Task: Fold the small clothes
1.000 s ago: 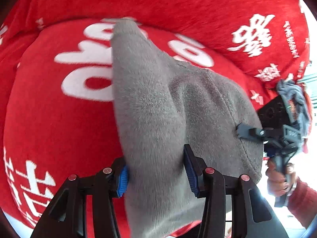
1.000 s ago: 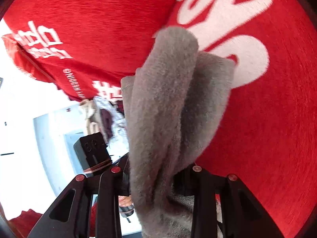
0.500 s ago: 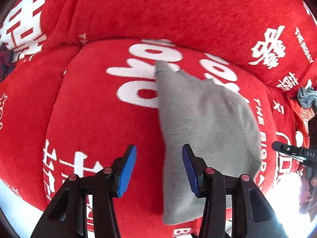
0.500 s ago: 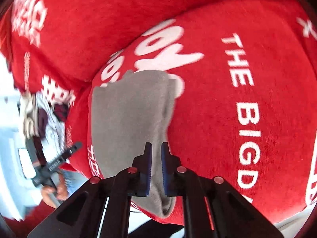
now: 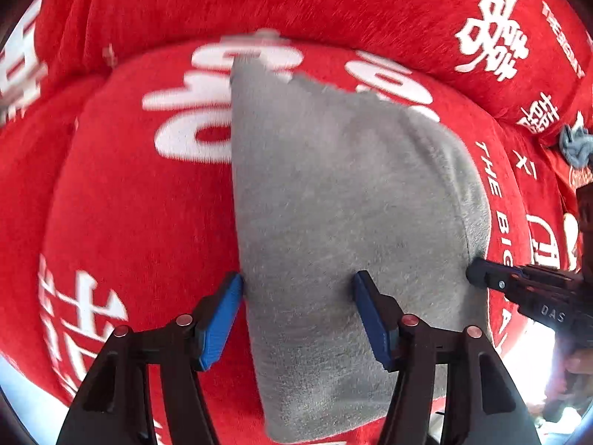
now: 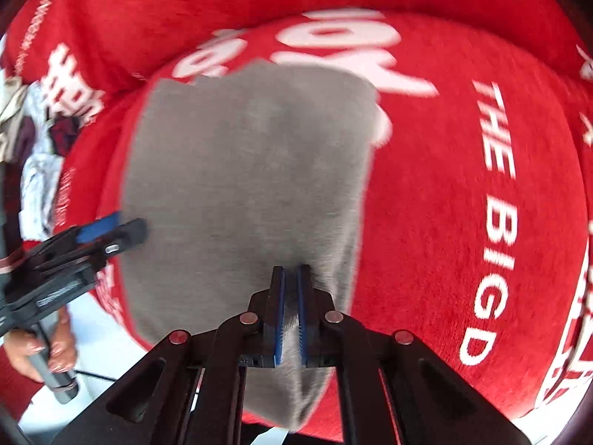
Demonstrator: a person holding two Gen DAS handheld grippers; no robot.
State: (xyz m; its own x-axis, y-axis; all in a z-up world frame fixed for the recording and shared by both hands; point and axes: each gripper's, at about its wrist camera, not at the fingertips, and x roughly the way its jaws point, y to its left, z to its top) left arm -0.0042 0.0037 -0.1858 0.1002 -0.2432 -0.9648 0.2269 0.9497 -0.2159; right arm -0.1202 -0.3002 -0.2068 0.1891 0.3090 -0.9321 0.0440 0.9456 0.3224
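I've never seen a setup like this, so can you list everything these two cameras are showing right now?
Grey garment: one, grey fleece, lying folded on the red cover.
Red cover: one, red with white lettering, spread under the garment.
Clothes pile: one heap, white and dark pieces, at the far left edge of the right view.
Grey cloth: one, blue-grey, crumpled at the right edge of the left view.
Left gripper: one, black with blue pads, open astride the garment's near edge.
Right gripper: one, black with blue pads, nearly closed over the garment.
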